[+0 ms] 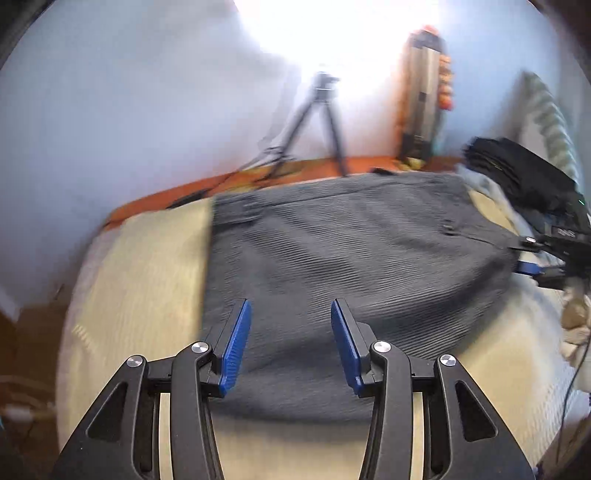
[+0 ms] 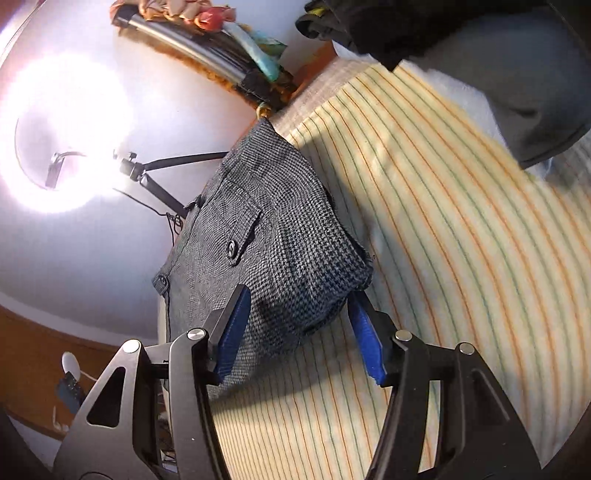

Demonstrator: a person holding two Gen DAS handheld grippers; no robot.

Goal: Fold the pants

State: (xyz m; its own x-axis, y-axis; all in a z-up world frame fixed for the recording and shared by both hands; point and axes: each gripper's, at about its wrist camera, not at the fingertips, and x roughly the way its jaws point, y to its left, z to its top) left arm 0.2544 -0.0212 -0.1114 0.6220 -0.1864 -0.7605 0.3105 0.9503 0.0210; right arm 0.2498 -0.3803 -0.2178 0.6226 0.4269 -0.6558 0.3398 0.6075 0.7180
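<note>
Pants (image 1: 343, 251): grey check, folded compact, centre frame on striped sheet (image 2: 424, 229).
Left gripper (image 1: 291, 341): jaws wide, empty, over near edge of cloth.
Right gripper (image 2: 300, 328): jaws wide, straddling a pants corner, not pinched.
Step, judged: final tidy or last fold.
Technique: pinch all layers at both corners; lift evenly, keep edges aligned.

Folded grey houndstooth pants (image 1: 343, 251), flat

left wrist view is motion-smeared, so the pants (image 1: 332, 251) weave just reads as streaks and the dark pile (image 1: 524, 177) at the far right is anyone's guess. lamp glare (image 1: 332, 33) washes out the wall, and the tripod (image 1: 317, 122) top is half lost in it
</note>
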